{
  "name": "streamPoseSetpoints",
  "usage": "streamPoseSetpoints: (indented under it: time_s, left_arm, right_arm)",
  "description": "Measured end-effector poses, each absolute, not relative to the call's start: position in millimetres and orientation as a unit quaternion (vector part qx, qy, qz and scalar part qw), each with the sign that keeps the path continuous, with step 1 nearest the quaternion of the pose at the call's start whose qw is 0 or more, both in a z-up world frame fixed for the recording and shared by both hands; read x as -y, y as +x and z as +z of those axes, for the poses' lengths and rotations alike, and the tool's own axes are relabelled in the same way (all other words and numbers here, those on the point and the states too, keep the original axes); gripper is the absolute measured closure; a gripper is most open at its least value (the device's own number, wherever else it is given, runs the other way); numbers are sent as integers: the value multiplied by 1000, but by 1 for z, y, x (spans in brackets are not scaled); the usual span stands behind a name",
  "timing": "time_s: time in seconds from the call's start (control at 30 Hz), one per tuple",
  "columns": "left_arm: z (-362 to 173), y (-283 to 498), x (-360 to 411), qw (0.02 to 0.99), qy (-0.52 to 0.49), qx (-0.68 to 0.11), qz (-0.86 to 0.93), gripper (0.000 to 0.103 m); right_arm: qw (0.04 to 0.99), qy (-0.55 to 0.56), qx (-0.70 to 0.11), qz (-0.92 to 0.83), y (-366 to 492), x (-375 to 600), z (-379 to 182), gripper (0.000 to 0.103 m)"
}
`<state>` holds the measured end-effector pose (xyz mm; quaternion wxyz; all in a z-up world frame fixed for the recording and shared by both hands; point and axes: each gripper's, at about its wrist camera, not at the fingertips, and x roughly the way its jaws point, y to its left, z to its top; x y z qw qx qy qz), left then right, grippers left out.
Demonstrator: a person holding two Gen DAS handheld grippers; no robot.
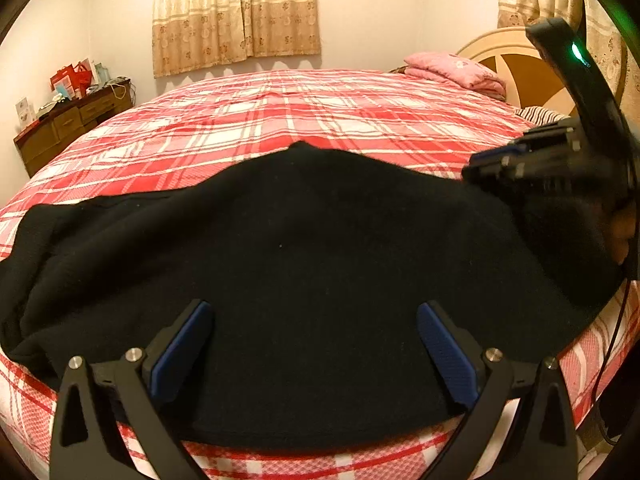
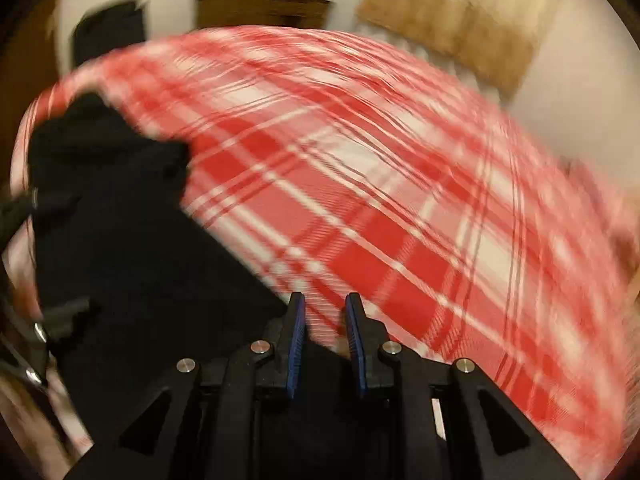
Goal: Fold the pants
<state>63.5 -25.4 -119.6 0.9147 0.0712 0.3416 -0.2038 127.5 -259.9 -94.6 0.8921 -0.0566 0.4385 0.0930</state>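
Black pants (image 1: 304, 280) on plaid bedspread (image 1: 304, 112): left gripper (image 1: 316, 340) gapes empty, right gripper (image 2: 325, 344) nearly closed, grasp unclear; best pinch both layers squarely before folding.

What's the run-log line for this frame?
stage: fold start | black fabric pants: flat on plaid bedsheet | left gripper: open | right gripper: narrow gap

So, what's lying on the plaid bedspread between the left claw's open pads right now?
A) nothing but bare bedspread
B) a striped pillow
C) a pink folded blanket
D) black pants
D: in the left wrist view the black pants spread across the plaid bedspread, and the left claw stands wide open over the dark cloth near its front edge.
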Motion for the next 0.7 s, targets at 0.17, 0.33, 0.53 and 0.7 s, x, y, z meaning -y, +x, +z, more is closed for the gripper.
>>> streamPoseSetpoints:
  time_s: [0.17,0.33,0.53,0.7]
  left_arm:
    - [-121,62,26,917,71,-337,-203,0]
    - [-120,61,24,916,71,-336,-206,0]
    - [-121,59,23,918,71,-331,-208,0]
    - [-122,58,23,919,70,-329,-208,0]
  right_arm:
    - [902,20,-391,181,118,244,-68,81]
    - [865,-65,-450,212,143,174,-110,81]
    - [890,43,-408,199,158,192,-88,78]
    - [882,-16,-414,225,156,154,-95,78]
